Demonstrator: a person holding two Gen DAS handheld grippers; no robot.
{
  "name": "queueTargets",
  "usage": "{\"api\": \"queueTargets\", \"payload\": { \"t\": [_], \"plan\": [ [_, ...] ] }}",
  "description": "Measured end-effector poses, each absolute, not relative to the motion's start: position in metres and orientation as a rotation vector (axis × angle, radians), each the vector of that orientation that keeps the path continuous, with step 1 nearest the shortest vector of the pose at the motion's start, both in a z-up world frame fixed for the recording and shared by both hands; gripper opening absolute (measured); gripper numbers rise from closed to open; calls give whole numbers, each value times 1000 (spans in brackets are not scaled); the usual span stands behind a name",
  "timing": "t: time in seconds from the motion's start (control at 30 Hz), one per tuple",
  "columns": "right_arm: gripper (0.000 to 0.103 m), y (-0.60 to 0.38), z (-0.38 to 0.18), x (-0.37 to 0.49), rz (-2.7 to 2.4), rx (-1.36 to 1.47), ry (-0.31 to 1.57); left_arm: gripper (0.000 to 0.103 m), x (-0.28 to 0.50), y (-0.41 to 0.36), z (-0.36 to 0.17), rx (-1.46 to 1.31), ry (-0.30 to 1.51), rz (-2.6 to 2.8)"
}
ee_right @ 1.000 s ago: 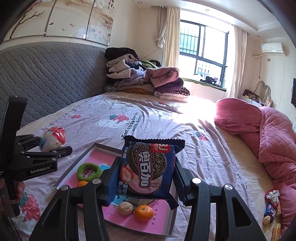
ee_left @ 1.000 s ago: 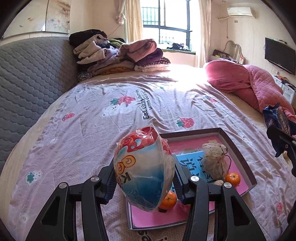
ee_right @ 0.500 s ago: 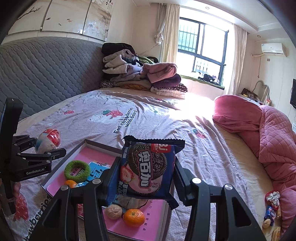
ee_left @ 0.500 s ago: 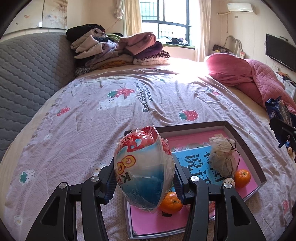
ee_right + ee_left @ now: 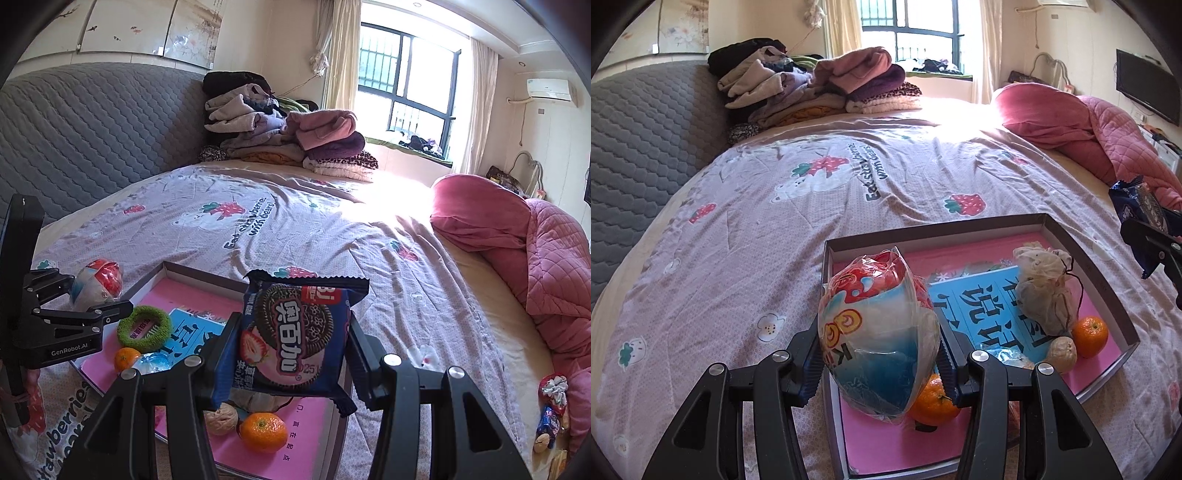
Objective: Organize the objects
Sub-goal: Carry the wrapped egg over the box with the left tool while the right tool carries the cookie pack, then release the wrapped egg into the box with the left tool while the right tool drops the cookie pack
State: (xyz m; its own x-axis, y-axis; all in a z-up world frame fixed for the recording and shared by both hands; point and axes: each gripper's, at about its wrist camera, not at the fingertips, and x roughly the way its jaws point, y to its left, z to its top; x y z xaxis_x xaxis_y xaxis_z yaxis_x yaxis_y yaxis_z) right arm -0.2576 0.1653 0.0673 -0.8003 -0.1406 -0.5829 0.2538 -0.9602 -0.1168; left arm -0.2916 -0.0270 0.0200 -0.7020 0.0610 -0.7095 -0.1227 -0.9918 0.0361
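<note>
The left gripper (image 5: 879, 354) pinches a rounded snack bag of clear film printed red, white and blue (image 5: 877, 332), its pads pressed against both sides of the bag, which stands upright between them. Just beyond and below this gripper lies a shallow cardboard box lid with grey walls and a pink floor (image 5: 934, 236), resting on the mauve strawberry-print bedspread (image 5: 768, 236). Under the bag's lower right edge sits a small orange mandarin (image 5: 932, 404). Ahead and to the right of the gripper, inside the box, are a blue printed card with black characters (image 5: 986, 306), a pale mesh drawstring pouch (image 5: 1045, 291), a tan walnut (image 5: 1062, 354) and a second mandarin (image 5: 1089, 336) touching the right wall.

The right gripper (image 5: 288, 343) clamps a dark blue cookie packet with a sandwich-biscuit picture (image 5: 291, 336) — held flat-on to the camera, a pad on each side edge. Below it, in the box's near corner, lie a mandarin (image 5: 263, 432) and a walnut (image 5: 221, 419) just beside each other. To this gripper's left, within the box, a fuzzy green ring (image 5: 144, 326) lies near another mandarin (image 5: 125, 360) and a crinkled clear blue wrapper (image 5: 155, 362). Further left hangs the other gripper with its bag — over the box's left edge.

Well to the right of the right gripper, small wrapped items (image 5: 550, 406) lie at the foot of a pink quilted blanket (image 5: 554, 266).
</note>
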Motion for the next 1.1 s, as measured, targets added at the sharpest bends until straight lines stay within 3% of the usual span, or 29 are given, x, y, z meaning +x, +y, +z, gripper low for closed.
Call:
{"api": "queueTargets", "payload": {
  "t": [0.37, 1.1],
  "plan": [
    [52, 163, 22, -279, -2719, 1021, 267, 53, -303, -30, -1, -1239, 113, 2763],
    [52, 151, -11, -282, -2645, 1124, 310, 53, -309, -24, -21, -1311, 110, 2695]
  ]
}}
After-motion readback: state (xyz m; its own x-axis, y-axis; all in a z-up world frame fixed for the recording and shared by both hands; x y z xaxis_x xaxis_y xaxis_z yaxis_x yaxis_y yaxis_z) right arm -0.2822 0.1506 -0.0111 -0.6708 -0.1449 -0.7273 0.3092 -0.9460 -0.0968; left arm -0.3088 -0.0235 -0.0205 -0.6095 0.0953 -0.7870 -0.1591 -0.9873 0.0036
